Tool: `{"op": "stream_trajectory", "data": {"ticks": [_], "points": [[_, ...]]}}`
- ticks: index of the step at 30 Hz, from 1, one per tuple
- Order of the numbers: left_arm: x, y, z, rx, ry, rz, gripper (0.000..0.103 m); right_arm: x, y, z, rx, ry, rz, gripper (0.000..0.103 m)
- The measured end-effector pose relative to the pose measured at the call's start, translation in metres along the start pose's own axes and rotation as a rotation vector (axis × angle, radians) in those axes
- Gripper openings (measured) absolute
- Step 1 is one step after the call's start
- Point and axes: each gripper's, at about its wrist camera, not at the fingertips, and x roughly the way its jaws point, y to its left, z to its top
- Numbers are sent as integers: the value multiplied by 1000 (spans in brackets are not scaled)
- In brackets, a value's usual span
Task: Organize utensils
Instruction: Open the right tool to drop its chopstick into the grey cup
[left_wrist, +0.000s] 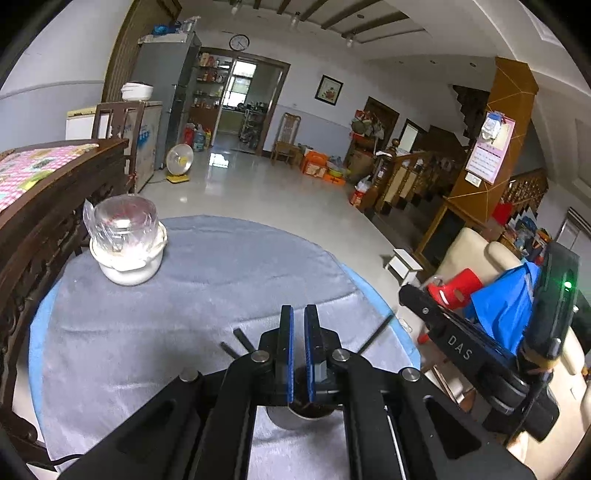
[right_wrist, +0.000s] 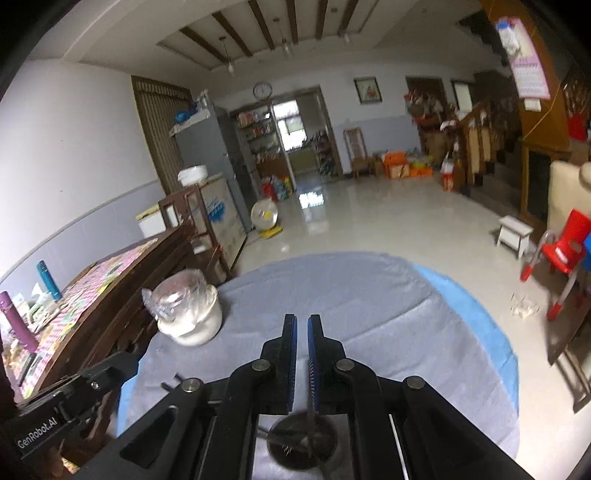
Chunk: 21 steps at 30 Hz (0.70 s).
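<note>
A metal utensil holder cup (left_wrist: 295, 419) stands on the grey cloth under my left gripper (left_wrist: 298, 314), whose blue-padded jaws are nearly shut with nothing between them. Dark chopstick ends (left_wrist: 376, 334) stick out past the gripper on both sides. In the right wrist view the same cup (right_wrist: 301, 446) sits below my right gripper (right_wrist: 302, 323), with thin utensils standing in it. A thin utensil handle (right_wrist: 312, 410) runs up between the right jaws, which are closed on it. The right gripper's body (left_wrist: 454, 343) shows at the right of the left wrist view.
A white pot with a plastic-wrapped lid (left_wrist: 127, 243) stands at the table's far left, also in the right wrist view (right_wrist: 188, 314). A dark wooden cabinet (left_wrist: 55, 206) borders the table's left. A red chair (right_wrist: 561, 251) and white stool (right_wrist: 513, 232) stand on the floor right.
</note>
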Motion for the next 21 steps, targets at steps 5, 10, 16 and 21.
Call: {"op": "stream_trajectory", "data": {"ticks": [5, 10, 16, 21], "points": [[-17, 14, -11, -3, -10, 8, 6, -5, -8, -9, 38, 37, 33, 9], [-40, 34, -35, 11, -40, 83, 26, -32, -17, -15, 87, -22, 64, 9], [-45, 66, -80, -18, 53, 221, 42, -73, -15, -35, 69, -77, 120, 13], [-40, 86, -118, -68, 165, 286, 48, -101, -16, -63, 55, -106, 155, 79]]}}
